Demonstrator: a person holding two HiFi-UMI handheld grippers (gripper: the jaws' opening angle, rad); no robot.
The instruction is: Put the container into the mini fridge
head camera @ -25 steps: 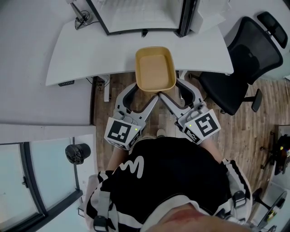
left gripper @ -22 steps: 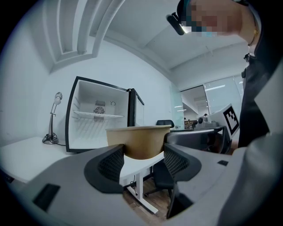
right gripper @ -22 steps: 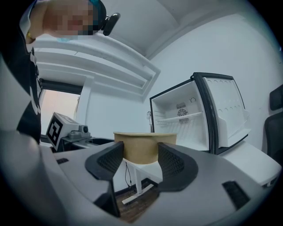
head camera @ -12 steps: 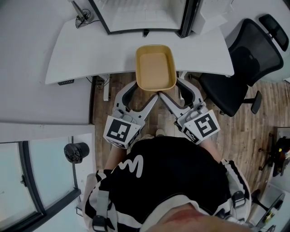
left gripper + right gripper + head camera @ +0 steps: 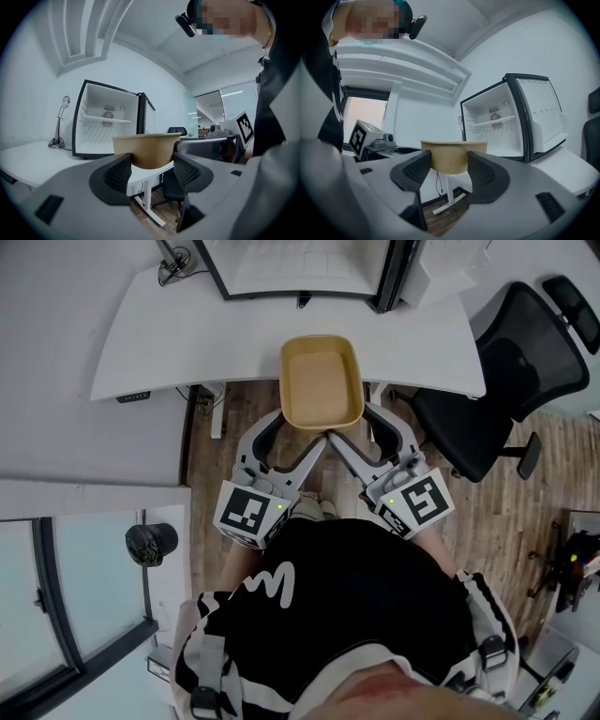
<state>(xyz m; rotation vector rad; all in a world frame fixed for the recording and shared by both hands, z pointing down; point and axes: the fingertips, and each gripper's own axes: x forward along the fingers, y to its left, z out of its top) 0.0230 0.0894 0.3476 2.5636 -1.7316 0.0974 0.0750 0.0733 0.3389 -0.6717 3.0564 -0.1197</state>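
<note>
The tan, empty container (image 5: 322, 382) hangs in the air over the front edge of the white desk (image 5: 187, 343), level and with its open side up. Both tongs carry it at its near end. The left tongs (image 5: 300, 430) are closed on the container's near left corner, and the left gripper view shows its brown wall pinched between the two dark pads of those tongs (image 5: 152, 164). The right tongs (image 5: 353, 427) are closed on the near right corner; in the right gripper view the container (image 5: 452, 154) sits between the pads of those tongs (image 5: 447, 166). The mini fridge (image 5: 110, 119) stands on the desk beyond the container, its door swung wide and its white inside with one shelf showing. A black office chair (image 5: 506, 371) stands on the wooden floor (image 5: 506, 512) to the right of the person.
</note>
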